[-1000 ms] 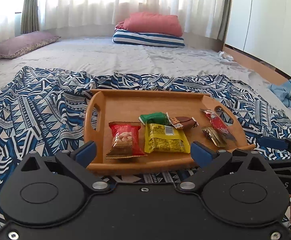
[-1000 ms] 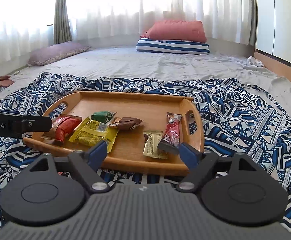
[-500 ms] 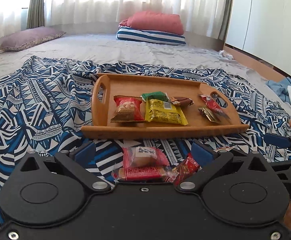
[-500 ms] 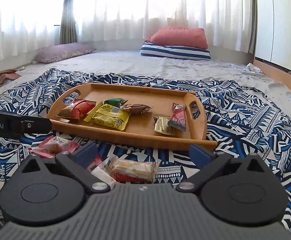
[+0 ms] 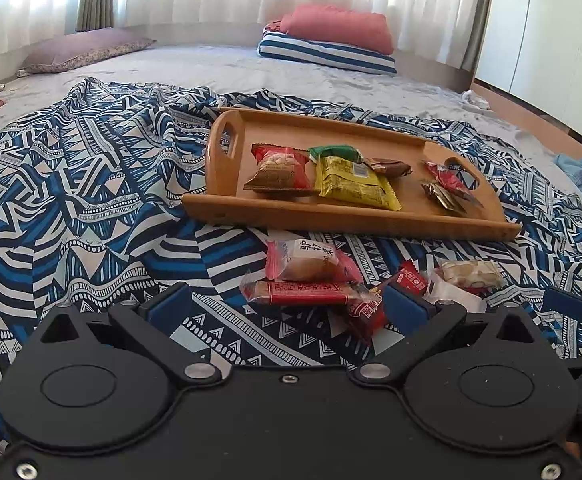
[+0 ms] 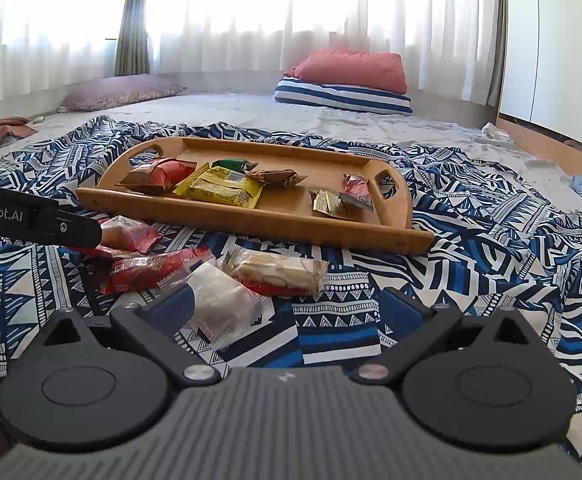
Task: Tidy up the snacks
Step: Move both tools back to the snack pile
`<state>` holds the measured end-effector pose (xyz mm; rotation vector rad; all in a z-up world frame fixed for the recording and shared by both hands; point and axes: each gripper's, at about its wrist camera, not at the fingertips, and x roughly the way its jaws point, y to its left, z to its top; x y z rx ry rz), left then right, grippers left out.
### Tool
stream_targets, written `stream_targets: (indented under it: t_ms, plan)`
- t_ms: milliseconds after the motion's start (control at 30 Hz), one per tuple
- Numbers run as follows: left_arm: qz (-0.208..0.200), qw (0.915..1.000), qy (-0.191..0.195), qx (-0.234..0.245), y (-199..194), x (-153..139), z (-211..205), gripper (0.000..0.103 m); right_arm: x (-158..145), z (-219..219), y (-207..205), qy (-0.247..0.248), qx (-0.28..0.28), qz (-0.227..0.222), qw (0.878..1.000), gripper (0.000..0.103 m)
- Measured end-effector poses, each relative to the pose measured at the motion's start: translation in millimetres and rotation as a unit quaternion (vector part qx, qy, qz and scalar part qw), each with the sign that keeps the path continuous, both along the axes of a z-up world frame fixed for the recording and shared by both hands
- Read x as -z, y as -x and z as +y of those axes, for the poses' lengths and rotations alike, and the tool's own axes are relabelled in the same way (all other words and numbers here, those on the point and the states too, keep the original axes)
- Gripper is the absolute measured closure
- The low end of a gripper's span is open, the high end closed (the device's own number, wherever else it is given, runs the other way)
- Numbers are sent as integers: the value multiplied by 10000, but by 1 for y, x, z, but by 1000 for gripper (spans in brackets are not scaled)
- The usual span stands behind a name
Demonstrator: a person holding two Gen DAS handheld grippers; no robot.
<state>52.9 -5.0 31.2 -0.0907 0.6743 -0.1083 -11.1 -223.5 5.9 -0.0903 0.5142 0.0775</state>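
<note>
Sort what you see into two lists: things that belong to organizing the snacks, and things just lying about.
Belong to the job:
wooden handled tray
yellow snack packet
red peanut packet
loose wrapped snacks on the blanket

Just lying about:
blue patterned blanket
red pillow
striped cushion
mauve pillow

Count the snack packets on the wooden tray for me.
6: red packet, green packet, yellow packet, brown packet left of centre; gold packet, small red packet by the right handle.

Window: sheer white curtains (image 6: 251,20) glowing with daylight, far ahead of my tongs.
Pillows: red on striped (image 6: 343,98), ahead right.
Wall: white panels (image 6: 563,40), right.
</note>
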Motion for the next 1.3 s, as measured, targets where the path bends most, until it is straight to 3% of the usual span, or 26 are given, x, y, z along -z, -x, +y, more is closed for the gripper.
stream_targets:
  t_ms: [200,300,533,833,967,1200,1300]
  plan:
    - [38,10000,-25,-22,-7,10,-4,2,8,4,-2,-107,18,113,9999,0]
    - [89,9999,57,84,-12,12,-4,9,10,8,-4,-130,22,145,9998,0]
    - [202,9993,248,173,-21,14,-4,16,15,16,-10,-198,7,228,9995,0]
    - [210,9992,198,261,-23,17,-10,21,18,18,-14,-278,31,258,9993,0]
    - [175,9993,203,260,-25,17,-12,28,19,19,-18,-236,-9,299,9993,0]
    - [216,9991,309,218,-29,15,-9,54,19,20,-24,-216,-31,347,9992,0]
    - [251,9991,280,199,-31,15,-8,57,21,20,-23,-193,-37,309,9993,0]
